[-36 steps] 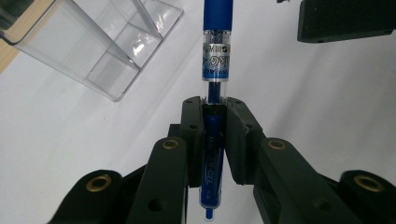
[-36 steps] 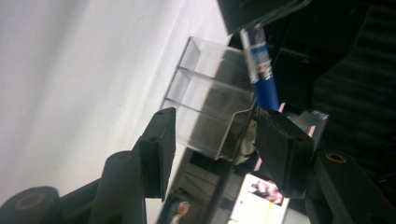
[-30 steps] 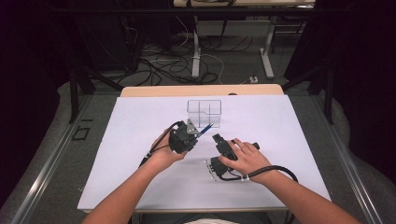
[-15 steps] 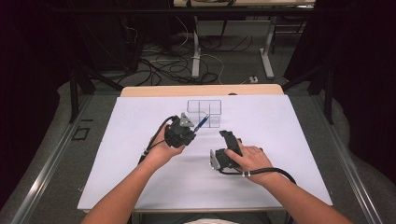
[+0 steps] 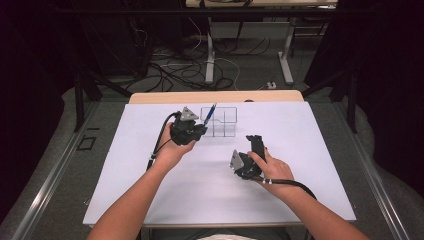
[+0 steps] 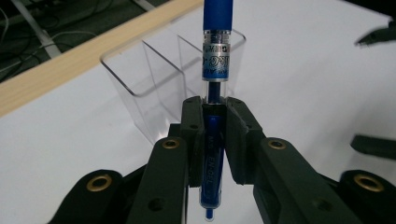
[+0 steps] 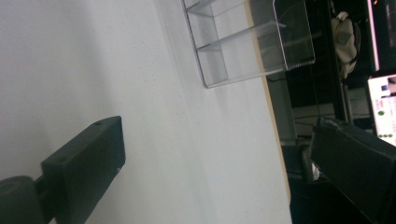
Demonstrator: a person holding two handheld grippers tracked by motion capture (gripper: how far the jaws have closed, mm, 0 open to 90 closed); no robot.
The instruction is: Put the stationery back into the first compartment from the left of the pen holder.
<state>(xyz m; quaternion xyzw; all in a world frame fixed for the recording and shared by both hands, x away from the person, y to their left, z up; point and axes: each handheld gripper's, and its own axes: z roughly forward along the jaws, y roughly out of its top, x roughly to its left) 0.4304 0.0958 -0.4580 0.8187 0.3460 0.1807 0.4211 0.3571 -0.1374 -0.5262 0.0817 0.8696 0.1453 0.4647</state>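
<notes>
A blue pen (image 5: 209,113) sticks out of my left gripper (image 5: 198,131), which is shut on its barrel just left of the clear divided organiser (image 5: 220,122). In the left gripper view the pen (image 6: 216,51) stands upright between the pads (image 6: 236,140), in front of the organiser's (image 6: 140,74) clear compartments. My right gripper (image 5: 255,143) lies lower right of the organiser. Its jaws have just been opening and stand wide apart with nothing between them. In the right gripper view, bare white table shows between the fingers (image 7: 88,158) and the organiser (image 7: 247,42) sits beyond them.
The white tabletop (image 5: 150,200) ends in a wooden strip (image 5: 215,96) at the far edge. Beyond it are table legs and loose cables (image 5: 165,70) on the floor. The right gripper's jaw tips (image 6: 376,37) show at the right edge of the left gripper view.
My left gripper has carried the pen up and away, toward the organiser's left side. The right gripper's jaws have opened wide and that hand has shifted slightly right.
</notes>
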